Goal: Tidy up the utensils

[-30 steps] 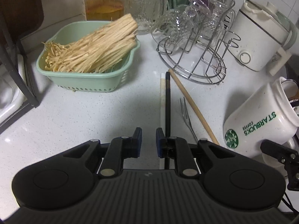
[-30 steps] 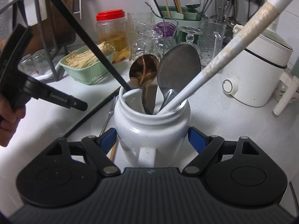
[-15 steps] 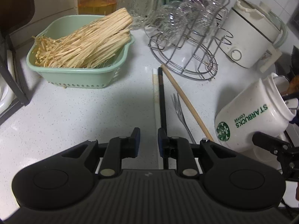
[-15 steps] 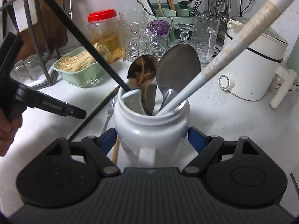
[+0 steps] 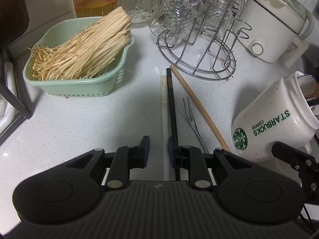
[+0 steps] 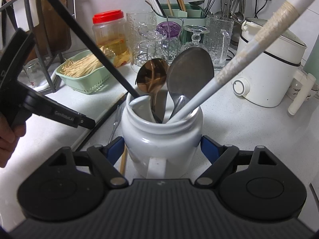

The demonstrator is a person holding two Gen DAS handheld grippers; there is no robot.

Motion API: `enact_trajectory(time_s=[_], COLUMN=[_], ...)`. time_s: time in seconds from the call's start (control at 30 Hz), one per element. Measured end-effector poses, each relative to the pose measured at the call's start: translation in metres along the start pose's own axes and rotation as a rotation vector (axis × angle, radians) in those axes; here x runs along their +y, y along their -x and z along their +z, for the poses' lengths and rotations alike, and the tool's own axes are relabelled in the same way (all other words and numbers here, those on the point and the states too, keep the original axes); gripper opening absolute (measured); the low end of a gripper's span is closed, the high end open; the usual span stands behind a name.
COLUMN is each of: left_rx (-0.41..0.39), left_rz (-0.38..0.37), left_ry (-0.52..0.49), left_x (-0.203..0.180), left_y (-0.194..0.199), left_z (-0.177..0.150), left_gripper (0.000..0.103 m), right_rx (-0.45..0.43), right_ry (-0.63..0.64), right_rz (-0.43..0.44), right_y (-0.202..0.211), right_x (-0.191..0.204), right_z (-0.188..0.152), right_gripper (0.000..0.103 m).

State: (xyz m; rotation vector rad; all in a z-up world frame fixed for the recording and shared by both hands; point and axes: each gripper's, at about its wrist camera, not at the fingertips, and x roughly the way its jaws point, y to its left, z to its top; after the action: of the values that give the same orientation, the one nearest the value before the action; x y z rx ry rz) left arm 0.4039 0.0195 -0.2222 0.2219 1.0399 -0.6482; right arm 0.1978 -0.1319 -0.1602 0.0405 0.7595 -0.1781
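Left wrist: left gripper is held slightly open over the counter, white chopstick seen in the gap, nothing gripped; black chopstick, fork and wooden chopstick lie alongside.

Right wrist: right gripper is clamped on the white jar, spoons inside.

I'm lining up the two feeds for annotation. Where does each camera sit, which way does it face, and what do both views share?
Left wrist: on the left gripper, aimed steeply down at loose chopsticks and a fork on the counter; only its own fingers show.
Right wrist: on the right gripper, which clamps the white mug; a hand shows at left.
Shared: mug, green basket, white cooker.
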Motion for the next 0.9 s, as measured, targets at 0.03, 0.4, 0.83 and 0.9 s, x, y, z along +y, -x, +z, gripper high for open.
enact_trajectory(time_s=[0.03,0.4,0.83,0.9], left_rx=[0.002,0.059,0.143,0.158], left_rz=[0.003,0.007,0.006,-0.009], left_ry=[0.001,0.036,0.088,0.099], left_x=[-0.001,0.002,0.005,0.002], left_y=[0.000,0.011,0.036,0.036], left_z=[0.000,-0.019,-0.057,-0.053], left_gripper=[0.019,0.006,0.006,0.011], right_rx=[0.000,-0.003,-0.004,-0.003], right_ry=[0.001,0.032,0.046,0.048], right_rz=[0.000,0.004,0.019,0.019], right_y=[0.000,0.000,-0.001,-0.001], right_x=[0.000,0.001,0.000,0.000], right_z=[0.000,0.000,0.001,0.001], right_gripper=[0.086,0.086,0.086,0.086])
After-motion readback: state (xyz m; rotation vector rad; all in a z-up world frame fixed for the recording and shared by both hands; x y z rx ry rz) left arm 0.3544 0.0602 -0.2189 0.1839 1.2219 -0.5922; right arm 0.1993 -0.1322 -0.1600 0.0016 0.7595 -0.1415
